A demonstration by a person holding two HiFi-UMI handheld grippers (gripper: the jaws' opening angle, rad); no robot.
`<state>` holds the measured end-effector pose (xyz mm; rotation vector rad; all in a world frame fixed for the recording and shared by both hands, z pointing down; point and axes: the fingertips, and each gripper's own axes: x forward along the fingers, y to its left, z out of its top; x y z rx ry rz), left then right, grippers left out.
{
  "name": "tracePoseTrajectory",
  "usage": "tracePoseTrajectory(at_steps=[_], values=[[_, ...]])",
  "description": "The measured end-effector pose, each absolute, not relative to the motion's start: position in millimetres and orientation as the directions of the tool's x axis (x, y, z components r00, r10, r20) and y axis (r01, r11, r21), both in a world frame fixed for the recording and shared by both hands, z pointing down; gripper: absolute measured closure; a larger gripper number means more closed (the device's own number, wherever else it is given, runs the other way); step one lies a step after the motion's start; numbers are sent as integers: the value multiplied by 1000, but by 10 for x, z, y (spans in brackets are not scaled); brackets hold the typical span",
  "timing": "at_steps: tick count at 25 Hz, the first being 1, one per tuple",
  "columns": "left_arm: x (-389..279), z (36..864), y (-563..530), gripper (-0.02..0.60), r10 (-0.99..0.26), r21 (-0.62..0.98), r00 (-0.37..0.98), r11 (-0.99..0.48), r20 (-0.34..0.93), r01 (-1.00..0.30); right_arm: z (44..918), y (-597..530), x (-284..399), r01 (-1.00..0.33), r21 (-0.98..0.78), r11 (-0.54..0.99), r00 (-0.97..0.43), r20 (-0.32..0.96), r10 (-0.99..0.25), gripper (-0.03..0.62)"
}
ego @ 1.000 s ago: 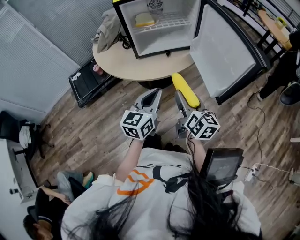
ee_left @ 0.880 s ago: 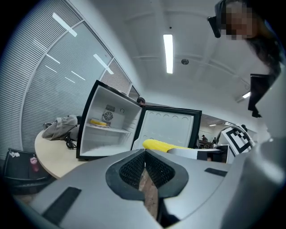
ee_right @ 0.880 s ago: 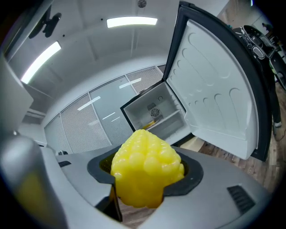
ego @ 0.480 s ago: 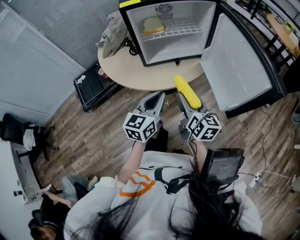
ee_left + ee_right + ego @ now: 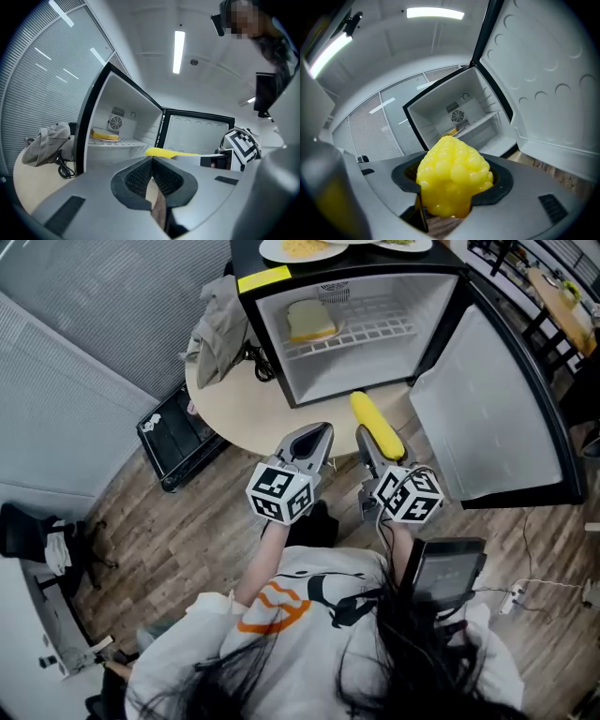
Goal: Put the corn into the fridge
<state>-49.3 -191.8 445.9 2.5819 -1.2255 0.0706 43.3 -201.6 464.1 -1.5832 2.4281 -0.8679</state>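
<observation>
A yellow corn cob [image 5: 375, 425] is clamped in my right gripper [image 5: 368, 442], its tip pointing at the open mini fridge [image 5: 349, 326]. In the right gripper view the corn [image 5: 453, 178] fills the space between the jaws, with the fridge [image 5: 459, 118] straight ahead. My left gripper [image 5: 312, 440] is beside it, shut and empty; its jaws meet in the left gripper view [image 5: 152, 161]. The fridge door [image 5: 492, 418] is swung open to the right. A yellow slab of food [image 5: 310, 322] lies on the fridge's wire shelf.
The fridge stands on a round beige table [image 5: 234, 399]. A grey cloth bundle with a black cable [image 5: 217, 318] lies at the table's left. Plates of food [image 5: 298, 247] sit on the fridge top. A black tray [image 5: 173, 433] lies on the wood floor at the left.
Both grippers and the corn have come closer to the fridge; the table edge is now just ahead of the gripper tips. The grip on the corn is unchanged.
</observation>
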Motion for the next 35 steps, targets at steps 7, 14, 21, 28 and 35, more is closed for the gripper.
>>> tracePoseTrajectory(at_steps=[7,14,21,28,35], values=[[-578,4451,-2455,571,-687,208,708,-678,164,-705,4551,-2573,345,-846,-480,232,-369,214,-904,336],[-623,4494,-2786,571,-623,216,767,-736,154,-641,4540,-2962,469,-900,-417,126,-244,241,-939,336],[-641,4617,-2832,571,-590,258,790,-747,167,-612,4473,-3225,665,-933,-350,84,-180,252,-951,336],[-553,4699,-2857,571,-576,289,798,-745,176,-601,4399,-3544,726,-953,-274,131,-209,276,-938,336],[-386,4702,-3006,571,-586,288,791,-737,178,-611,4353,-3985,713,-959,-215,187,-244,281,-928,336]])
